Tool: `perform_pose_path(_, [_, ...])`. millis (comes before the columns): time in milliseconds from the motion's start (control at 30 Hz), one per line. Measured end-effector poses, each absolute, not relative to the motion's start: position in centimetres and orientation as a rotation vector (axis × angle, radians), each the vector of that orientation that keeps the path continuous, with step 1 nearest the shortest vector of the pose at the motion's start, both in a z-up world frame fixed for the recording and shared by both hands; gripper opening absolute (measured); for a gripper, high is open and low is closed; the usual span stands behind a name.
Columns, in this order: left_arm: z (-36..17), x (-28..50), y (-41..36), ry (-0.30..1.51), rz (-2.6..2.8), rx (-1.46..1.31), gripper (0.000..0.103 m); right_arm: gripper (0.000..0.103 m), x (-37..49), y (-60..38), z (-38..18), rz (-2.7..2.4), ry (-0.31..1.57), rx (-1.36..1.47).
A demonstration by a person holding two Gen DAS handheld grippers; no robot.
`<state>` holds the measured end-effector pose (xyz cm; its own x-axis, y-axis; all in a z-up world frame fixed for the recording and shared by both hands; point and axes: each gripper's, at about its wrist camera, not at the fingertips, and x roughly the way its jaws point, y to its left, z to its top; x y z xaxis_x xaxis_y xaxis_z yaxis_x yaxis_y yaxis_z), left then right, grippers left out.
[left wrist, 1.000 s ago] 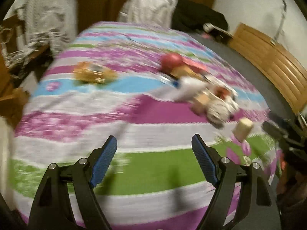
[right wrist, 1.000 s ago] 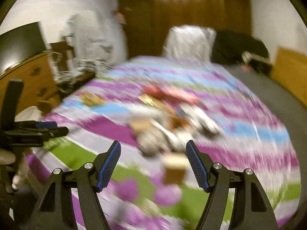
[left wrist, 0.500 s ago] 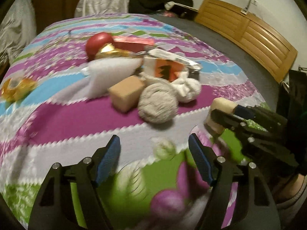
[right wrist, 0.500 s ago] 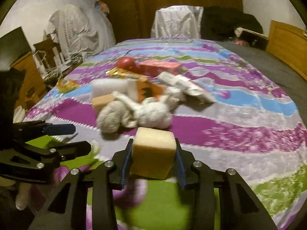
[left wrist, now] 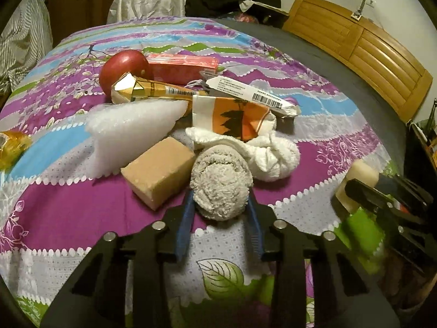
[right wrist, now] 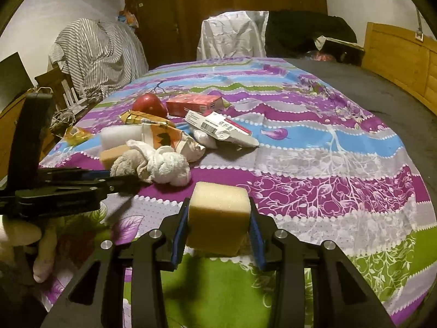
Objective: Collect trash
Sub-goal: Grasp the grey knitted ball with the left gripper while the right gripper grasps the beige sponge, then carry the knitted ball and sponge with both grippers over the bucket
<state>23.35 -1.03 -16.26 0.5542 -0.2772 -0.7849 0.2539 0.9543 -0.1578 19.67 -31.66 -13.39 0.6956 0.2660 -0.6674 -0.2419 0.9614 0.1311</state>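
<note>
One bed [left wrist: 82,199] fills both views, covered by a quilt striped in purple, blue, grey and green, with one wooden headboard [left wrist: 363,52] along its far right side. One heap of trash sits toward the middle of the quilt. Counted from largest to smallest, it holds one white foam sheet [left wrist: 131,134], one red carton [left wrist: 183,67], one long white packet with a barcode [left wrist: 254,98], one gold foil wrapper [left wrist: 147,90], one orange and white paper bag [left wrist: 232,117], one red ball [left wrist: 124,68], one knotted white cloth [left wrist: 270,155], one rolled grey towel [left wrist: 221,188] and one tan sponge block [left wrist: 158,172]. Well apart from the heap, near the quilt's left edge, lies one yellow wrapper [left wrist: 11,147]. Two grippers are in use. At the near side of the heap, the left gripper [left wrist: 220,218] has just been closing, and its blue pads are clenched on the rolled grey towel, which touches the tan sponge block beside it. Closer to the near edge of the bed, the right gripper [right wrist: 218,229] grasps one pale yellow sponge cube [right wrist: 218,218] squarely between its pads, above the green stripe.
</note>
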Motion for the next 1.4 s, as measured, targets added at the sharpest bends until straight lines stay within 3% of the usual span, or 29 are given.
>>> perform_pose_path(333, [-11.5, 17.2, 2.0, 0.777, -0.209, -0.062, 0.030, 0.040, 17.1, -30.6, -9.3, 0.313, 0.621, 0.027])
perform_pose_path(767, [-1.5, 8.8, 3.2, 0.472, -0.073, -0.064, 0.031, 0.040, 10.2, -27.1, 0.6, 0.359, 0.362, -0.013])
perform_pose_path(1400, [0.7, 6.1, 4.6, 0.399, -0.045, -0.055, 0.031, 0.040, 6.9, -24.8, 5.2, 0.393, 0.298, -0.037])
